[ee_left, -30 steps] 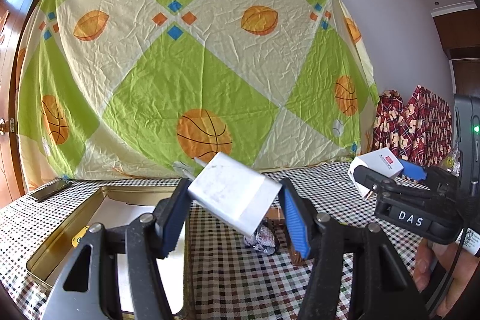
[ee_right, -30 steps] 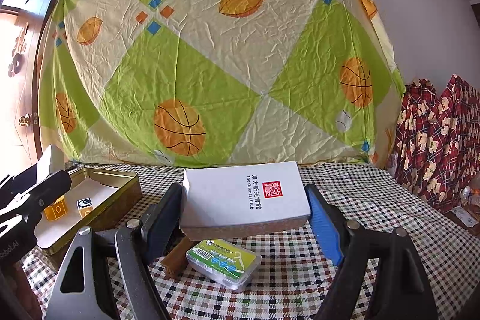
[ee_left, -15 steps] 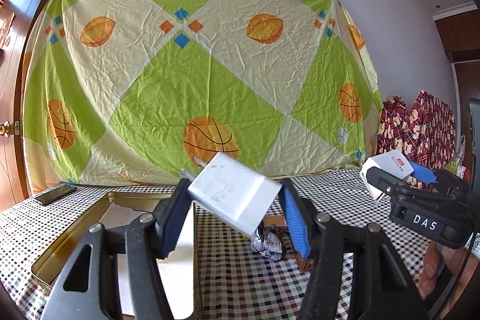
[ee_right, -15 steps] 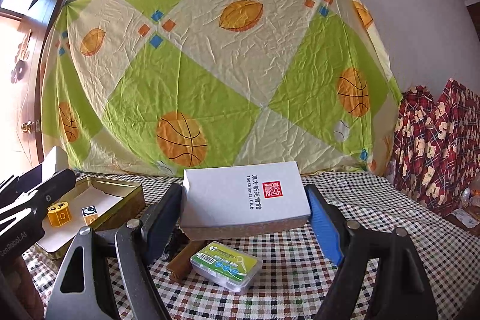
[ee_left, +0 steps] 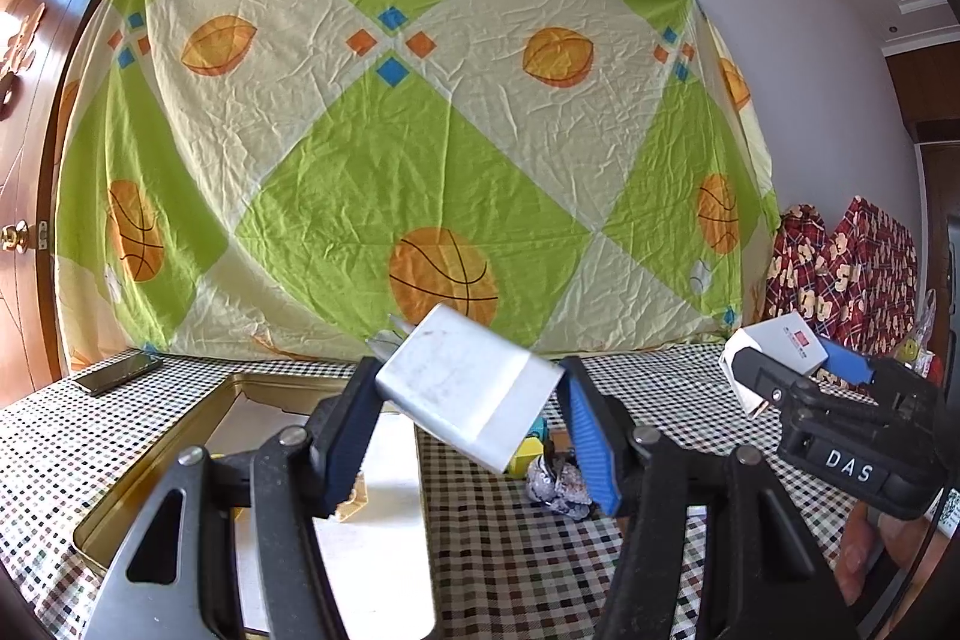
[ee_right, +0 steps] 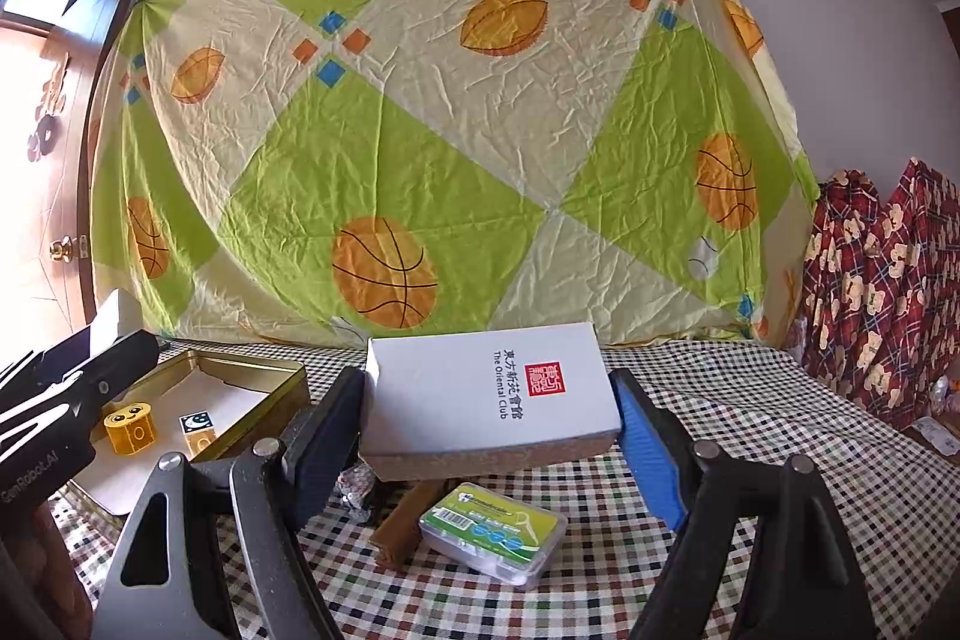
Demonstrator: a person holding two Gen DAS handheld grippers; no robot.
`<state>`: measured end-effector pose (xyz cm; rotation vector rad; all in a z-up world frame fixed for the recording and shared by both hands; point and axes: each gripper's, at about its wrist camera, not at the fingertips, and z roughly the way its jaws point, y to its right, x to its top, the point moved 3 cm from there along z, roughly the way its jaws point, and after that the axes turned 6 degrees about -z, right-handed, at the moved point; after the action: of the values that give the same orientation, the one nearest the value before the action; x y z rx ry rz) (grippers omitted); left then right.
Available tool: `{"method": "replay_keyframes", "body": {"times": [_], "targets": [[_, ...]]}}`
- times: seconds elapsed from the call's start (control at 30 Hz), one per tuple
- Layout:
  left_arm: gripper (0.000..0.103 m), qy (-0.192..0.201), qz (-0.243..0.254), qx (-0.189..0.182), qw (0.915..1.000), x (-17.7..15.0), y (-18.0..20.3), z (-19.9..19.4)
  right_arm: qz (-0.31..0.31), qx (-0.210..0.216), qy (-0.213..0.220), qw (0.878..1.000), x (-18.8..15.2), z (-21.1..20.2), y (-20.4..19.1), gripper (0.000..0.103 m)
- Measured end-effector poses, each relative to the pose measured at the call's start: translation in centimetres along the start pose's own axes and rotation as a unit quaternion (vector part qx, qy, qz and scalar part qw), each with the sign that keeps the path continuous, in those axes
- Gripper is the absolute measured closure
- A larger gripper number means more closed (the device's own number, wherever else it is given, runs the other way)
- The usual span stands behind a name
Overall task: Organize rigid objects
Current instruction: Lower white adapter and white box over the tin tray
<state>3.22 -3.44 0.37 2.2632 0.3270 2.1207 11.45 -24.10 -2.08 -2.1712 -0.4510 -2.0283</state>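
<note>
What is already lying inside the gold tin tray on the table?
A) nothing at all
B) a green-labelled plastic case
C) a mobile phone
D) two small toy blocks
D: in the right wrist view the gold tin tray holds two small toy blocks: a yellow block with a face and a block with a moon.

The white charger looks like smooth plastic, a bit scuffed, and the white box is matt card with a rough speckled edge. The tin tray is shiny gold metal, and the desk wears checked cloth under a crinkly cloth sheet.
</note>
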Motion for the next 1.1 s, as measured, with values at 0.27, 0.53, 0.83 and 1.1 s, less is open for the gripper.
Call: {"method": "replay_keyframes", "body": {"times": [0.27, 0.53, 0.83, 1.1], "targets": [[0.044, -0.004, -0.009, 0.007, 0.9999, 0.1, -1.3, 0.0, -0.003, 0.017, -0.003, 1.0, 0.1, 0.4, -1.3, 0.021], [0.044, -0.007, -0.017, 0.017, 0.9997, 0.3, -2.6, 0.1, -0.013, 0.034, -0.005, 0.999, 0.3, 0.8, -3.2, 0.021], [0.044, -0.011, -0.028, 0.028, 0.9991, 0.4, -4.4, 0.1, -0.023, 0.054, -0.005, 0.998, 0.7, 1.1, -5.5, 0.021], [0.044, -0.013, -0.032, 0.035, 0.9988, 0.6, -5.6, -0.1, -0.028, 0.07, -0.005, 0.997, 0.9, 1.2, -7.1, 0.021]]}}
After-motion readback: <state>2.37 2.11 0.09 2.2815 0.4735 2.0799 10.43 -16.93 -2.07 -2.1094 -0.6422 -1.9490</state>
